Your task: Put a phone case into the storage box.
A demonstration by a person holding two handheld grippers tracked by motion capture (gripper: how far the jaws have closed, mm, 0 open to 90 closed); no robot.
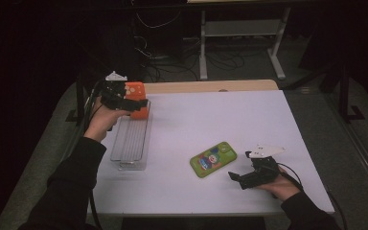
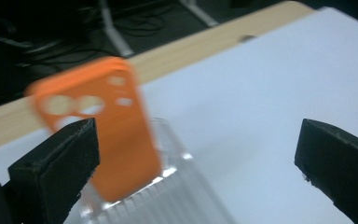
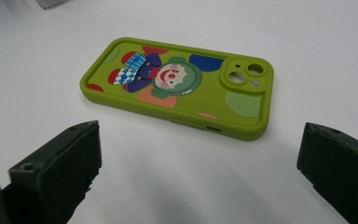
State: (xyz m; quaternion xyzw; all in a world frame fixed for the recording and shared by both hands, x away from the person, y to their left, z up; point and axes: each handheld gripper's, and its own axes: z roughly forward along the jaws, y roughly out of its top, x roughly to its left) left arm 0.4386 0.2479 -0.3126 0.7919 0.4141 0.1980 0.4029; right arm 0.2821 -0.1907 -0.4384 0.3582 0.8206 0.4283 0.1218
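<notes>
Nearest the high view's camera, the person's dark sleeves [image 1: 69,187] enter from 6 o'clock. At about 9 o'clock on the white table [image 1: 211,120], the left gripper [image 1: 124,103] hovers over the far end of a clear ribbed tray [image 1: 130,141]; its jaws are spread wide, gripping nothing. An orange phone case [image 1: 136,98] stands on end in that far end of the tray, tilted, its camera cut-outs uppermost; in the left gripper view the orange phone case [image 2: 102,126] sits just beside the left jaw, though contact cannot be told. Toward 5 o'clock, a green phone case [image 1: 213,159] printed with a clown lies flat on the table, well apart from the tray. At its right, near 4 o'clock, the right gripper [image 1: 242,167] points toward it, jaws released and wide; the right gripper view shows the green phone case [image 3: 182,84] lying ahead of them, untouched.
</notes>
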